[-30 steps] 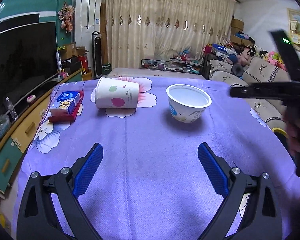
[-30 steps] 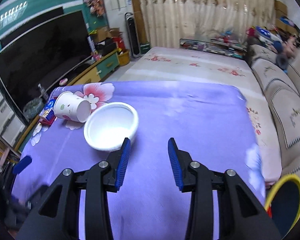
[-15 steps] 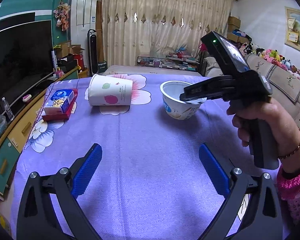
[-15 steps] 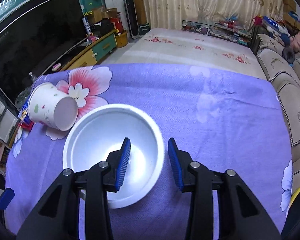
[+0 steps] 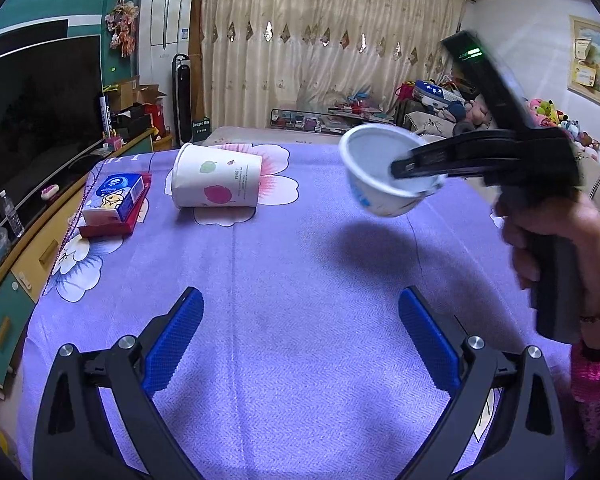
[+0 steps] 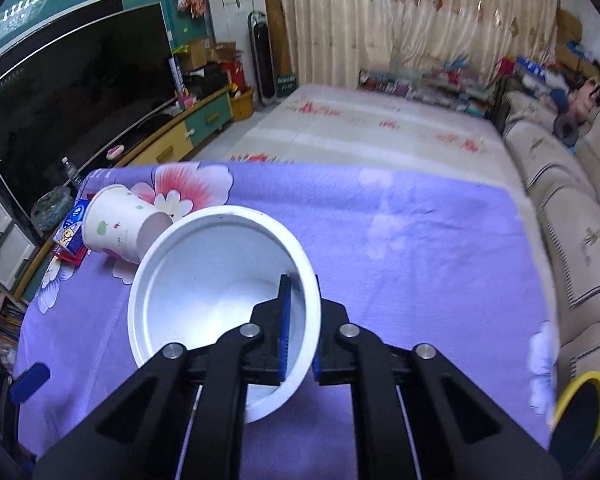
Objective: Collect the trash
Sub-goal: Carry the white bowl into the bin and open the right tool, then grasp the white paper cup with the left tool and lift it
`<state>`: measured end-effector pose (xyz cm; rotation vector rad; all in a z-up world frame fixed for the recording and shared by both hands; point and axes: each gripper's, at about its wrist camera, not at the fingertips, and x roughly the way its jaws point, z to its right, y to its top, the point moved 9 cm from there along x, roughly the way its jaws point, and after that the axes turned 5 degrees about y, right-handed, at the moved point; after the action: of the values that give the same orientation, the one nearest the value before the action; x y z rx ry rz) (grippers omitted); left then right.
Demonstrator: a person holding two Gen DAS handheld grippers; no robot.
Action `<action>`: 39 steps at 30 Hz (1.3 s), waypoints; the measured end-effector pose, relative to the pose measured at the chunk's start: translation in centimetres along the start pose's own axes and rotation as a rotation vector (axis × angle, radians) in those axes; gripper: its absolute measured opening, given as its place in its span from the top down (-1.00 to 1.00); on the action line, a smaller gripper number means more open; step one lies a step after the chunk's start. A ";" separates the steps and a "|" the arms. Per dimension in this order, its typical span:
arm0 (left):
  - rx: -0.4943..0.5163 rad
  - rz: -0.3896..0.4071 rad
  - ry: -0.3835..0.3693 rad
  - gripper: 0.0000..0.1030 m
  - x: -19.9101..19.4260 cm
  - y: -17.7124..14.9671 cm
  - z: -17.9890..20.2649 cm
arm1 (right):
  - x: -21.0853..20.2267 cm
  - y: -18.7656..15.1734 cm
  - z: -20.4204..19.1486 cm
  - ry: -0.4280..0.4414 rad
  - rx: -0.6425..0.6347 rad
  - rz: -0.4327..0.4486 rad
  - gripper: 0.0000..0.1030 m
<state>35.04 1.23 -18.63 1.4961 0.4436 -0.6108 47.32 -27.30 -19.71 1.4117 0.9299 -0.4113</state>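
My right gripper (image 6: 300, 320) is shut on the rim of a white plastic bowl (image 6: 204, 288), one finger inside and one outside, and holds it tilted above the purple tablecloth (image 6: 400, 240). In the left wrist view the bowl (image 5: 376, 188) hangs in the air with its shadow on the cloth below. A white paper cup (image 5: 216, 180) lies on its side at the far left of the table; it also shows in the right wrist view (image 6: 116, 228). My left gripper (image 5: 300, 340) is open and empty over the near part of the cloth.
A blue and white carton (image 5: 116, 196) lies on a red box at the table's left edge. A TV cabinet (image 5: 4, 280) stands to the left, a sofa (image 6: 572, 208) to the right. A yellow-rimmed bin (image 6: 580, 404) sits low at the right.
My right gripper closed on the bowl's rim and lifted it off the cloth, tilting it. My left gripper stayed open and nearly still.
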 end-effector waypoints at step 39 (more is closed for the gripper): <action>0.032 0.000 0.021 -0.88 0.0 -0.1 0.4 | -17.2 -20.0 32.2 -0.419 0.601 0.091 0.31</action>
<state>34.98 0.85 -18.69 1.5339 0.4517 -0.6058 31.94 -65.77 -23.18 1.8028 0.4048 -0.9312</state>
